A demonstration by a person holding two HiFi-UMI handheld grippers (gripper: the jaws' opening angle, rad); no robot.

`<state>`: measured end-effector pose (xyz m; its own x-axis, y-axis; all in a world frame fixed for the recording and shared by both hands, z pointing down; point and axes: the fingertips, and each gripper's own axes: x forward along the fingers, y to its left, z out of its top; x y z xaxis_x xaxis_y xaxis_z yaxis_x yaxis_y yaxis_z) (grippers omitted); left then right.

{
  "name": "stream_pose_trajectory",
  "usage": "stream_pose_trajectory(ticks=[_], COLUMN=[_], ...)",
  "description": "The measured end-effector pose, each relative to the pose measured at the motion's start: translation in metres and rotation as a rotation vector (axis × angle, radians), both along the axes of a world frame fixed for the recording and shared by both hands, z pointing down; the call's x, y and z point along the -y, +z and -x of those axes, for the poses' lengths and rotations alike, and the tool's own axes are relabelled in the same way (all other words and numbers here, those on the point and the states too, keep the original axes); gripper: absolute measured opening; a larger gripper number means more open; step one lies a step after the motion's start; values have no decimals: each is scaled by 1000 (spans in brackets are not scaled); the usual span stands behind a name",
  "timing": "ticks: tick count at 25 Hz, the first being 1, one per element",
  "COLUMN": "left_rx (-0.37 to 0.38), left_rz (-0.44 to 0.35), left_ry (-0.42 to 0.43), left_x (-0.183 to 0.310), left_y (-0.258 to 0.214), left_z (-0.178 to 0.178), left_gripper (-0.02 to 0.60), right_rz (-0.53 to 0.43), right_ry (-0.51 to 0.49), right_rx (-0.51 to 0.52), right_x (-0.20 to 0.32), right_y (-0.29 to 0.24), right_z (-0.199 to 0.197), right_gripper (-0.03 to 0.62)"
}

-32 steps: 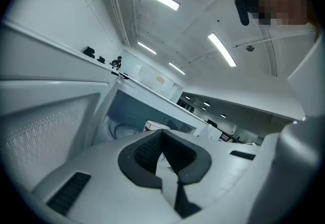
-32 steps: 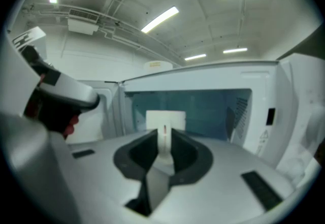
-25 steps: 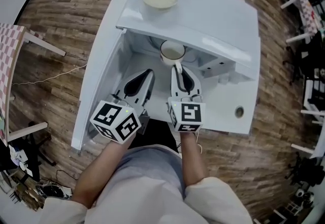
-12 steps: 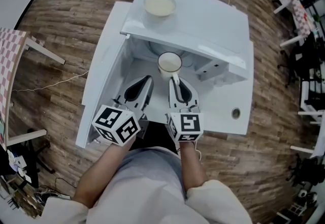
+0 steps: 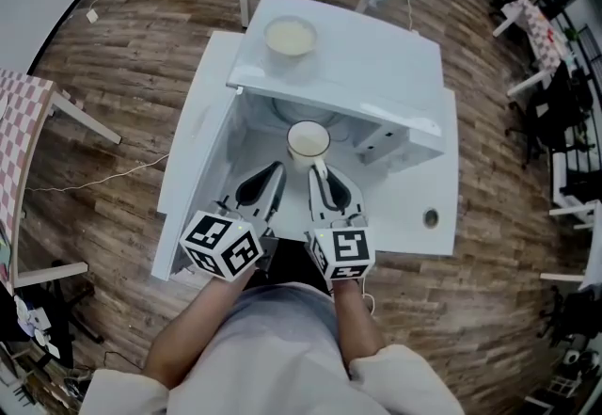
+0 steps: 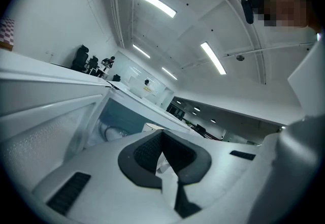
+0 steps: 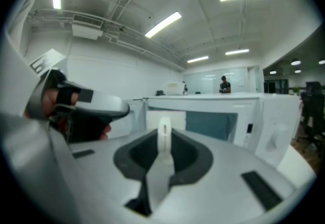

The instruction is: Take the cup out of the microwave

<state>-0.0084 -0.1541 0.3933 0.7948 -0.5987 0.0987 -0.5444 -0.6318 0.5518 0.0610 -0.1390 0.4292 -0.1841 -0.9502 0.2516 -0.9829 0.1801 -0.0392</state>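
- The right gripper is clamped on the handle of the cup. The cup sits upright just beyond its tips, at the mouth of the open microwave.
- The left gripper is just beside the right one, its jaws closed together on nothing. The cup is ahead and slightly to its right.
- The door stands swung out to the left of the left gripper.
- A bowl rests on the microwave's top, beyond both grippers.

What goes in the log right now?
right tool: shut on cup | cup: at microwave mouth | left tool: empty, shut | door: open
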Motion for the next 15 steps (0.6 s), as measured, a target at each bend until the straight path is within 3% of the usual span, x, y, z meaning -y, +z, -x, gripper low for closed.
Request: stream_pose_trajectory(ticks=[9,15], left_rx=[-1,-40], left_rz=[-15,-9], left_ry=[16,38], left_x=[-11,-20], left_y=[-3,-13], left_z=[4,0], left_gripper=[11,11], right_rz=[-22,-34], right_ry=[2,-3], right_rx=[0,-1], right_x=[-23,-38], right_y=[-20,-32], right_z=[1,-3], right_gripper=[69,69])
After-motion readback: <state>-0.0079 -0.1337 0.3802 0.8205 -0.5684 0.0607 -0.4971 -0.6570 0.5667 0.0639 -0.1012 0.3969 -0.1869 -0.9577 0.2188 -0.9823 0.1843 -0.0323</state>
